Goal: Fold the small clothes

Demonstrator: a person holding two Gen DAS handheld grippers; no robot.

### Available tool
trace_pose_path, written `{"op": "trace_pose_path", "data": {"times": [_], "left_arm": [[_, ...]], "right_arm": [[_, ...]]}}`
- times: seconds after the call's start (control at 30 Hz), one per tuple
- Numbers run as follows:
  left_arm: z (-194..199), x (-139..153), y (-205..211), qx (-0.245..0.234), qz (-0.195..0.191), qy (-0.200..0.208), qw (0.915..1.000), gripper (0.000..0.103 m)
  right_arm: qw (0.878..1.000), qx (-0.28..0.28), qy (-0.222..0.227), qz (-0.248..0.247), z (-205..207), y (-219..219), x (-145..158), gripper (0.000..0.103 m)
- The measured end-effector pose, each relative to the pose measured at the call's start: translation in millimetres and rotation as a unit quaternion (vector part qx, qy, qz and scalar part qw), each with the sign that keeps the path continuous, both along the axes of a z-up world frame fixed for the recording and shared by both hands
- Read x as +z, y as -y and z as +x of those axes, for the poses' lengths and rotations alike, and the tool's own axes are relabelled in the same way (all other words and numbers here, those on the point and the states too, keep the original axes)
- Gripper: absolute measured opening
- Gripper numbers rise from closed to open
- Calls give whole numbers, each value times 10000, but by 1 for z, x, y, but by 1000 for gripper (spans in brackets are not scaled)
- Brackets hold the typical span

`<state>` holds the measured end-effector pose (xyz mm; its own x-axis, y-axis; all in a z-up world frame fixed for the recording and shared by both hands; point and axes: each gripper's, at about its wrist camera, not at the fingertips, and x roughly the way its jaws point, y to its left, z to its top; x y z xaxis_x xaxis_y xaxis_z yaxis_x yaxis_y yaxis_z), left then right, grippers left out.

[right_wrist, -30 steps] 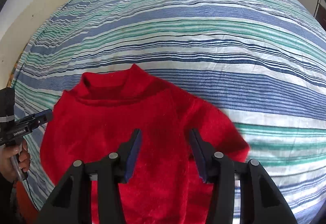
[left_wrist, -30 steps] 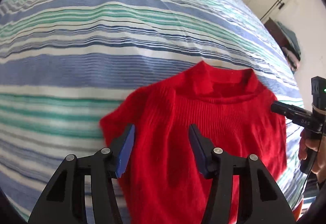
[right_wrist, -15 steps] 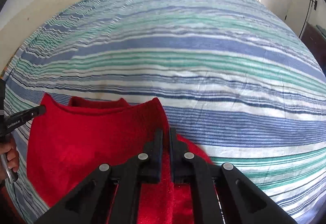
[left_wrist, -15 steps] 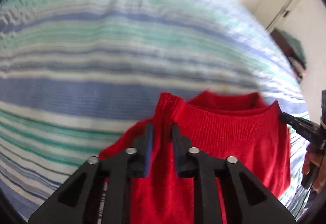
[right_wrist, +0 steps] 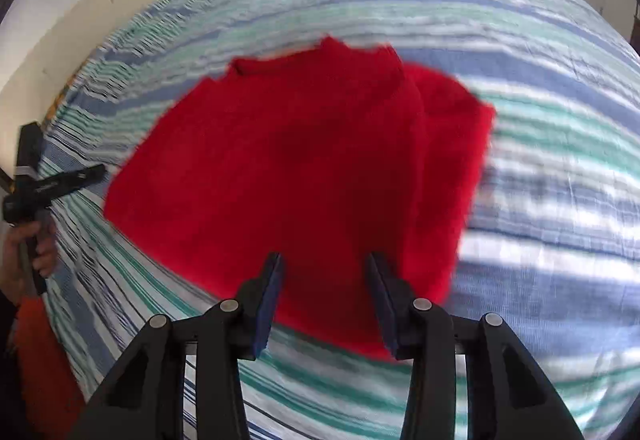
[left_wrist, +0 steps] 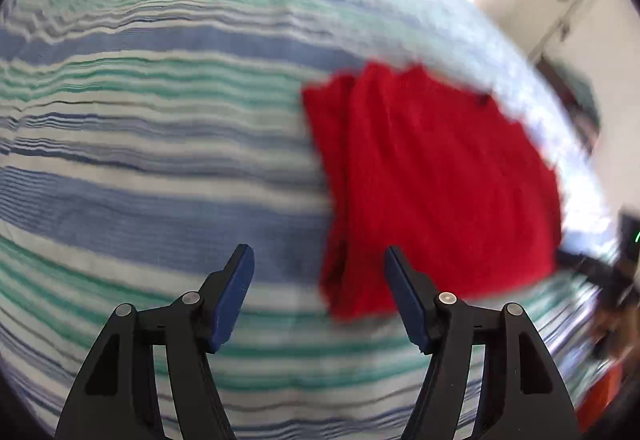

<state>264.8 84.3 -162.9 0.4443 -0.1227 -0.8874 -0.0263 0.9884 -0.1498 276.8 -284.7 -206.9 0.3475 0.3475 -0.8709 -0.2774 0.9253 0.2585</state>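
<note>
A red knit sweater (left_wrist: 440, 180) lies folded on the striped bedsheet (left_wrist: 140, 160), its collar at the far end. My left gripper (left_wrist: 318, 264) hovers by the sweater's near left corner, its jaws opening and no pad touching the cloth. In the right wrist view the sweater (right_wrist: 300, 168) fills the middle. My right gripper (right_wrist: 325, 268) hangs over the sweater's near edge, its jaws opening, the pads clear of the cloth. A hand (right_wrist: 28, 252) holds the left gripper at the left rim of that view. Both views are blurred.
The blue, green and white striped bedsheet (right_wrist: 540, 120) spreads far to all sides. A beige headboard (right_wrist: 80, 20) and white cupboard doors stand beyond it. Dark furniture (left_wrist: 580, 100) with clothes stands at the right. An orange sleeve (right_wrist: 40, 360) shows at the lower left.
Both grippers shut on the sweater's near part, carried it forward over the rest, then let go and drew back. The sweater now lies folded, and both jaws stand apart again.
</note>
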Motion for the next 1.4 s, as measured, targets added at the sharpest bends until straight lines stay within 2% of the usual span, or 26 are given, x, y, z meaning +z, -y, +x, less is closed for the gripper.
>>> {"op": "trace_pose_path", "data": {"times": [0.03,0.07,0.1,0.17,0.2,0.23,0.3,0.5,0.73,0.87,0.93,0.97,1.0,1.07,1.1,1.13,1.17,1.2,1.23,1.3,1.37,1.4], "left_arm": [[-2,-14,4,38,388,-225,9990,66],[-7,-23,0,190,285,-315,9989,66],[-13,-19,-8,440,11,-218,9988,66],[-19,-7,-17,731,-313,-200,9966,66],[-22,-1,-18,778,-331,-170,9963,66],[-24,6,-17,786,-282,-109,9964,67],[-30,16,-14,714,-55,-28,9974,71],[-23,26,1,575,371,4,9977,72],[-19,29,12,468,769,11,9959,72],[-14,33,16,394,775,45,9962,72],[-7,41,7,481,401,233,9978,72],[-2,48,-4,636,3,424,9971,72],[4,55,-17,804,-459,616,9938,72],[18,59,-39,1030,-1317,935,9815,76],[31,53,-44,1016,-1595,858,9782,79],[47,40,-45,923,-1792,555,9779,76],[59,27,-42,814,-1938,269,9773,73],[67,15,-38,687,-2058,19,9762,63],[75,4,-30,503,-2148,-227,9751,59],[86,-18,-15,213,-2014,-648,9771,59],[87,-33,-10,319,-1872,-868,9780,51],[86,-33,-12,423,-1940,-857,9763,25]], "right_arm": [[9998,-154,-66,107,-7,10,-12,39],[9989,-326,26,348,-14,22,-14,35],[9979,-513,50,380,-19,29,-12,30],[9953,-961,-10,150,-26,40,-2,37],[9938,-1075,48,273,-32,46,5,37],[9921,-1166,144,438,-40,52,14,38],[9887,-1348,283,583,-55,60,25,50],[9829,-1672,147,760,-103,67,17,50],[9793,-1828,-85,863,-127,76,0,50],[9783,-1853,-101,915,-130,79,-6,51],[9781,-1858,-115,928,-130,79,-9,51],[9781,-1855,-108,934,-130,79,-10,51],[9783,-1844,-88,937,-130,79,-11,51],[9788,-1811,-17,955,-130,78,-13,52],[9789,-1802,18,965,-131,77,-14,52],[9790,-1789,62,978,-131,77,-15,52],[9792,-1772,97,982,-131,77,-16,53],[9796,-1745,132,983,-132,76,-17,55],[9802,-1713,161,984,-131,75,-17,55],[9814,-1639,212,977,-130,73,-18,61],[9831,-1549,259,939,-130,69,-17,65],[9841,-1499,281,908,-130,66,-17,68]]}}
